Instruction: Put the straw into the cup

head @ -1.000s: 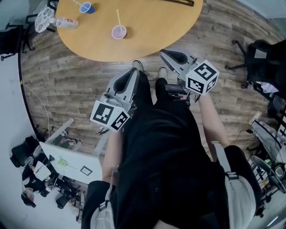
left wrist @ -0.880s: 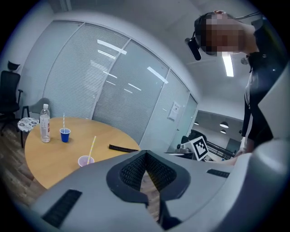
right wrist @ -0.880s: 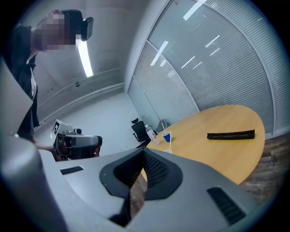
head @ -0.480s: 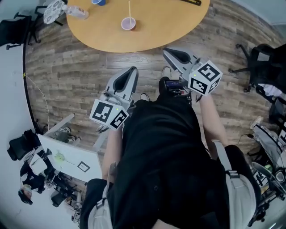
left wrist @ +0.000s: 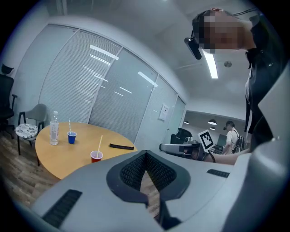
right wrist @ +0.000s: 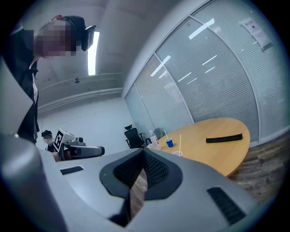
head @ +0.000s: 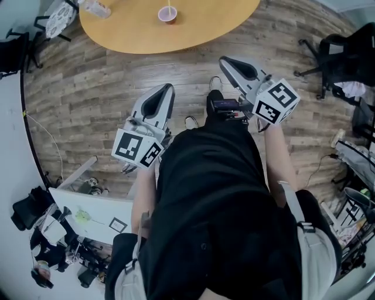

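Note:
A red cup (head: pixel 167 14) with a straw (head: pixel 169 6) standing in it sits on the round wooden table (head: pixel 199 23) at the top of the head view. The left gripper view shows the same cup (left wrist: pixel 96 156) and straw (left wrist: pixel 100 142). My left gripper (head: pixel 164 89) and right gripper (head: pixel 226 60) are held over the wooden floor close to my body, well short of the table. Both are shut and hold nothing. The right gripper view shows the cup (right wrist: pixel 176 154) far off, past the shut right gripper (right wrist: pixel 144 152). The left gripper (left wrist: pixel 145 154) points toward the table.
A blue cup (left wrist: pixel 71 137) with its own straw, a water bottle (left wrist: pixel 54 128) and a black bar (left wrist: pixel 121 146) also lie on the table. An office chair (head: pixel 340 50) stands at the right. A white desk (head: pixel 88 211) with clutter is at the lower left.
The table and cup have slid toward the top of the head view, farther from me. Both grippers stay shut and spread slightly apart.

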`<state>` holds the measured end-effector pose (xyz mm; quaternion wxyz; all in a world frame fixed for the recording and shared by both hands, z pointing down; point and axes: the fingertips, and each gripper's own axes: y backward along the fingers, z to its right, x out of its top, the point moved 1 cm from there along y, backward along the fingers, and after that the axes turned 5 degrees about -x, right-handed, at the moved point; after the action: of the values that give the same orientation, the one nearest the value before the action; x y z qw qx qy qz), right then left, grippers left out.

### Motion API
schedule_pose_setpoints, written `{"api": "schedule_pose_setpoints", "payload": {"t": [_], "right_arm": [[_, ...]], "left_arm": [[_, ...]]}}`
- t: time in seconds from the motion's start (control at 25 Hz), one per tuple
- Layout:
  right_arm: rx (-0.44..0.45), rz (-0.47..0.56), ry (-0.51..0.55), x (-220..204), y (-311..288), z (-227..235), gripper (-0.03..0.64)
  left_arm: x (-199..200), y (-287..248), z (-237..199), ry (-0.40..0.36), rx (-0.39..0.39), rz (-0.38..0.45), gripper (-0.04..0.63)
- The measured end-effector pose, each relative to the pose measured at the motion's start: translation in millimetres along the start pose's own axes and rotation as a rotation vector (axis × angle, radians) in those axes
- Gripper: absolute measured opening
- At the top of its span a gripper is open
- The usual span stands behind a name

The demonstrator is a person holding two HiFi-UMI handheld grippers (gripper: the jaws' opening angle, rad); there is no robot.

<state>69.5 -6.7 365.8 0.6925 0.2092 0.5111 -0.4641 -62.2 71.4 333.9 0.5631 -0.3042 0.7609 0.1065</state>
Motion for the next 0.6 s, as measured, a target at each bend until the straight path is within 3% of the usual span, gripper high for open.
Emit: {"api": "schedule_pose_setpoints", "payload": {"t": [0.24,0.6], "right_arm": [[-0.016,-0.017,0.019,-22.6,15.7,-61.2,0.017],[-0.108,-0.005,0.032,-46.2,64.6,-122.5,0.017]], "left_arm": [[-17.1,50.6,12.5,-0.006,-0.025,0.0,0.012],[-46.3,89.9,42.8,0.0,-0.152,-0.01,0.012]]}}
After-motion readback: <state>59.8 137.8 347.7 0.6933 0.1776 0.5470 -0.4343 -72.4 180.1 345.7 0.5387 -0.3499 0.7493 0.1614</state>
